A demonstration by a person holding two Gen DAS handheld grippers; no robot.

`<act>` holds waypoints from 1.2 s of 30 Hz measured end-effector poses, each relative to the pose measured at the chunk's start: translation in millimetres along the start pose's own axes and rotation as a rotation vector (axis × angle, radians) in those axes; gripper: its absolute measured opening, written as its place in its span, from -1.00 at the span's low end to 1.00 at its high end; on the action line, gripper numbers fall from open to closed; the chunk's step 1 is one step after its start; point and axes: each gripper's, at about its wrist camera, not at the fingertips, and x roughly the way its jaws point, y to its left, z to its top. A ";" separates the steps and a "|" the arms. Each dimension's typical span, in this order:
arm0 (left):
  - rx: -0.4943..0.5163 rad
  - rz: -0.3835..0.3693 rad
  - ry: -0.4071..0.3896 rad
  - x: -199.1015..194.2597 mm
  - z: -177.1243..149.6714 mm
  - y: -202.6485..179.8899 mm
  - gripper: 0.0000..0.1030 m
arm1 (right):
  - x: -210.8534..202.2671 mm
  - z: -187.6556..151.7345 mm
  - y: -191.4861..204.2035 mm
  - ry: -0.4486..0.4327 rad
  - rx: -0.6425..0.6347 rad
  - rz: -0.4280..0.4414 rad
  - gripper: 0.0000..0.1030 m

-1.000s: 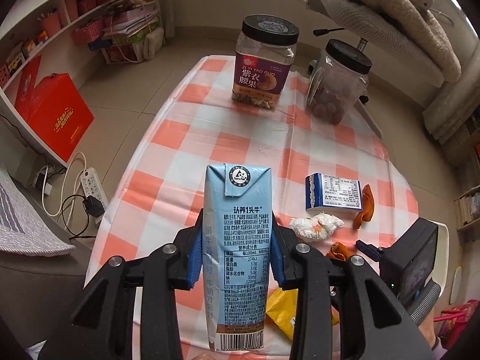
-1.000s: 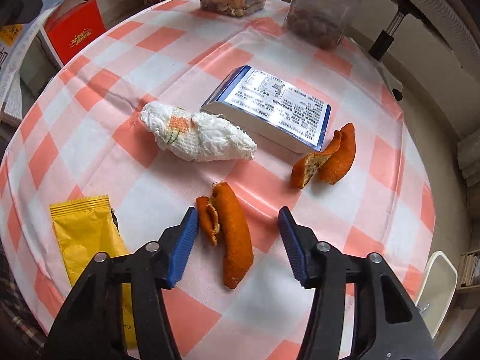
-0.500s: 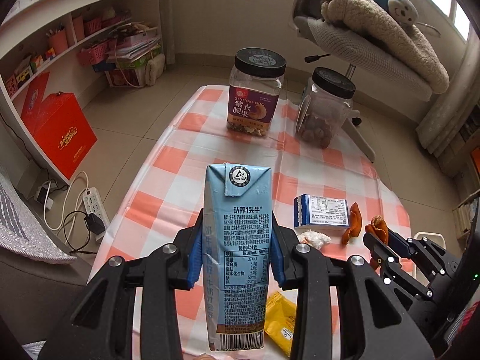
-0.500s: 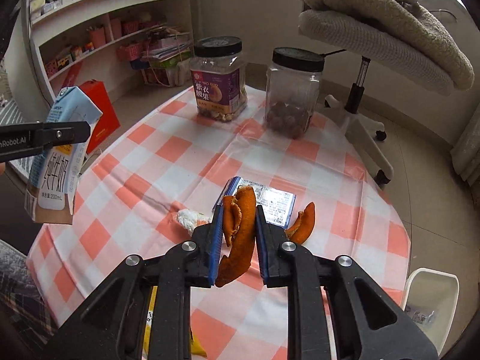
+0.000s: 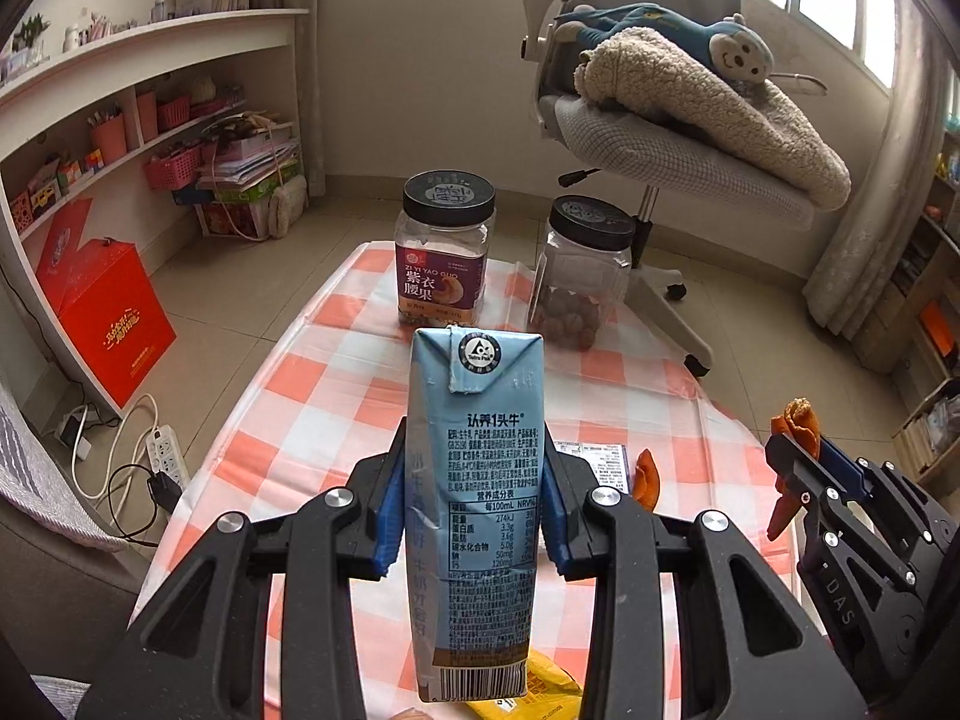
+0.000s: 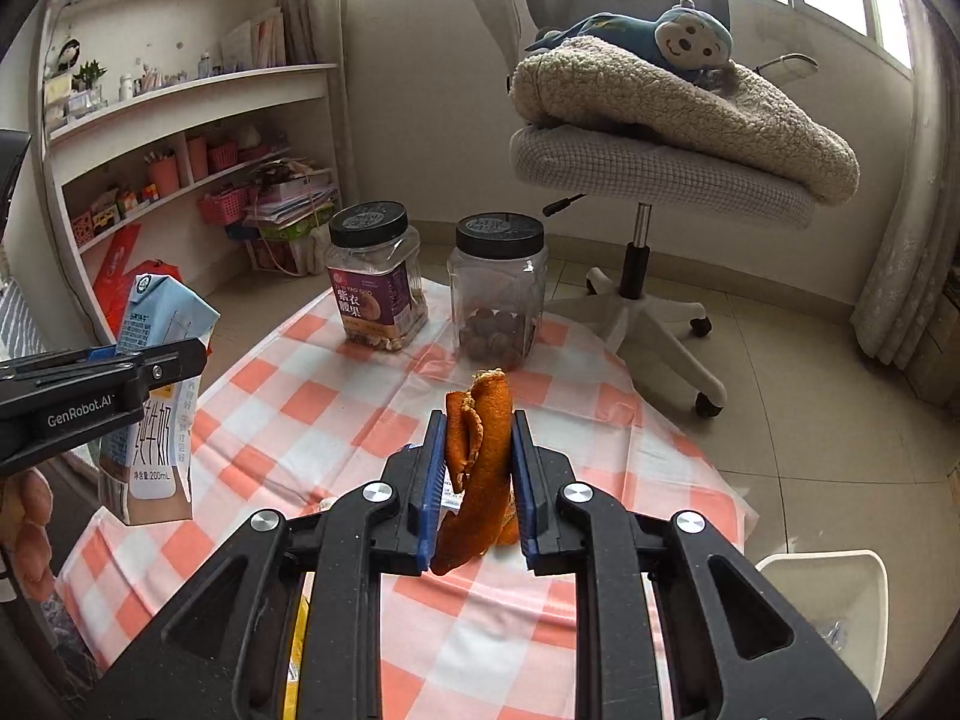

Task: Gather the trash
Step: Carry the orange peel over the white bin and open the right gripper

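While the left gripper (image 5: 474,516) clamps a pale blue, glossy milk carton (image 5: 474,510) between its blue pads, the right gripper (image 6: 478,480) stands nearly closed on a curled, leathery orange peel (image 6: 477,468). The carton is a tall rectangular box with a folded top; its long axis is upright, top toward twelve o'clock, and the pads press its narrow sides at mid-height. The peel is rough and wrinkled, its long axis also running six to twelve, both ends sticking out past the pads. Both are held above the orange-and-white checked tablecloth (image 6: 312,414). At twelve o'clock stand two clear plastic jars (image 6: 378,276) with black lids.
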 end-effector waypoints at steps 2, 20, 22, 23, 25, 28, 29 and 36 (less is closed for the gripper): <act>0.013 -0.012 -0.003 -0.4 -2.1 -9.7 -0.29 | -6.1 -0.7 -5.6 -0.012 0.009 -0.012 -0.62; 0.115 -0.118 -0.014 -6.6 -16.9 -91.6 -0.29 | -44.8 -9.6 -70.1 -0.047 0.085 -0.129 -0.61; 0.127 -0.124 -0.014 -7.1 -18.7 -99.1 -0.29 | -50.7 -11.5 -81.9 -0.049 0.103 -0.147 -0.61; 0.132 -0.127 -0.013 -7.2 -19.5 -102.8 -0.29 | -53.5 -12.3 -88.6 -0.049 0.112 -0.155 -0.61; 0.142 -0.134 -0.012 -8.3 -21.6 -111.7 -0.29 | -59.3 -14.9 -101.3 -0.048 0.132 -0.171 -0.61; 0.160 -0.146 -0.011 -8.8 -23.3 -126.1 -0.29 | -69.7 -19.9 -119.0 -0.049 0.155 -0.199 -0.61; 0.163 -0.152 -0.010 -9.2 -24.2 -131.4 -0.29 | -73.3 -21.7 -125.5 -0.049 0.164 -0.208 -0.61; 0.210 -0.201 -0.002 -11.5 -33.5 -177.1 -0.29 | -98.9 -38.5 -175.8 -0.045 0.239 -0.273 -0.60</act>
